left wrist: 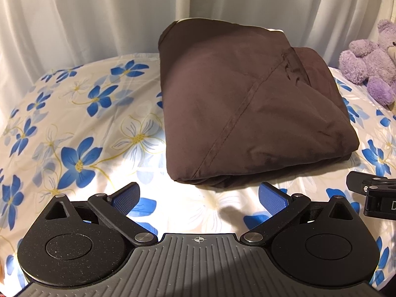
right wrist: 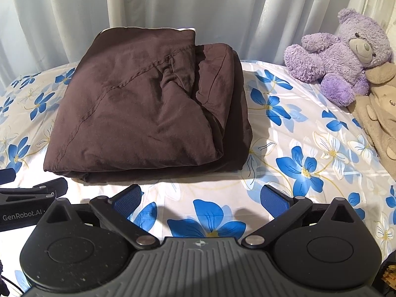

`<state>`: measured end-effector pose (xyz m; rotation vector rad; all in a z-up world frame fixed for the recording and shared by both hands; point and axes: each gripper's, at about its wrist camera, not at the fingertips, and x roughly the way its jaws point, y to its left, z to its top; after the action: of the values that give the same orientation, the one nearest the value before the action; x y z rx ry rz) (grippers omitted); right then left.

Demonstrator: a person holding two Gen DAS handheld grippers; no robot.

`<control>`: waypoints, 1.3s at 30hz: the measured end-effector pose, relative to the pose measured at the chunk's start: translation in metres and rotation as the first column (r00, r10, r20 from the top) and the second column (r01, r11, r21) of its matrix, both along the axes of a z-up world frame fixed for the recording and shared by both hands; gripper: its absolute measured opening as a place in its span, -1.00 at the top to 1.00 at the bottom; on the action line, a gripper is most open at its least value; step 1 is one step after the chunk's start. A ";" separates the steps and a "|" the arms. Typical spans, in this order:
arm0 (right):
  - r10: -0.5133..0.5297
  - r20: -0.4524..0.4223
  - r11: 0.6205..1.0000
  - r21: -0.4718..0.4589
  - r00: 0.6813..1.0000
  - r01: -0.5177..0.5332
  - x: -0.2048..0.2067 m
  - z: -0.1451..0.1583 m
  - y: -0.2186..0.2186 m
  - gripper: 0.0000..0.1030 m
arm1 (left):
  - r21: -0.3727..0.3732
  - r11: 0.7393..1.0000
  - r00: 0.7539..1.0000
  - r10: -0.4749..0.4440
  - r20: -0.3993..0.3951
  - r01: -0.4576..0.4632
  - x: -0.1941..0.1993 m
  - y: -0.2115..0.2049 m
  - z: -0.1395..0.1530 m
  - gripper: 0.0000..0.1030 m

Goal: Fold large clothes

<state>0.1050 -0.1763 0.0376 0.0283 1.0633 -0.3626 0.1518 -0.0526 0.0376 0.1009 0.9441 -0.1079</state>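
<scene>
A: Where does the brown garment [left wrist: 247, 104] lie?

B: It sits on the flowered bedsheet [left wrist: 74, 128], folded into a thick, roughly square bundle, with a white curtain [left wrist: 86, 12] behind it. A purple teddy bear [right wrist: 346, 54] and a beige soft toy [right wrist: 378, 113] sit off to the right, well apart from the bundle.

A: And the two grippers?

B: The left gripper [left wrist: 199, 195] has its blue pads spread wide with only bedsheet showing between them; it holds nothing. The right gripper [right wrist: 201, 198] is the same, fingers wide apart and empty. Both hang just short of the bundle's near edge, not touching it.

A: Which way is the bundle from the fingers?

B: Straight ahead of both. In the left wrist view the near folded edge lies just beyond the fingertips, slightly to the right of centre. In the right wrist view it lies ahead and to the left, so the right gripper faces the near right corner. The bundle's longer side seems to run away from the grippers toward the curtain, though the fisheye makes that hard to be sure of.

A: Which one is nearer?

B: They look about level, side by side. The folding appears nearly or fully done; any further fold would probably start from that near edge.
</scene>
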 end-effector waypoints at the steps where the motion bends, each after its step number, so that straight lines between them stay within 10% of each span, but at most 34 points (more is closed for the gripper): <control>1: 0.002 0.002 1.000 -0.001 1.000 -0.002 0.000 0.000 0.000 -0.98 | -0.001 1.000 1.000 -0.003 0.001 0.003 0.000 0.000 0.000 -1.00; 39: -0.009 0.014 1.000 -0.001 1.000 0.009 -0.008 0.007 -0.002 -0.98 | 0.001 0.999 0.999 -0.033 -0.020 0.033 -0.004 -0.006 0.003 -1.00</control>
<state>0.0973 -0.1785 0.0442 0.0350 1.0497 -0.3706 0.1477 -0.0589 0.0407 0.1169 0.9621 -0.1391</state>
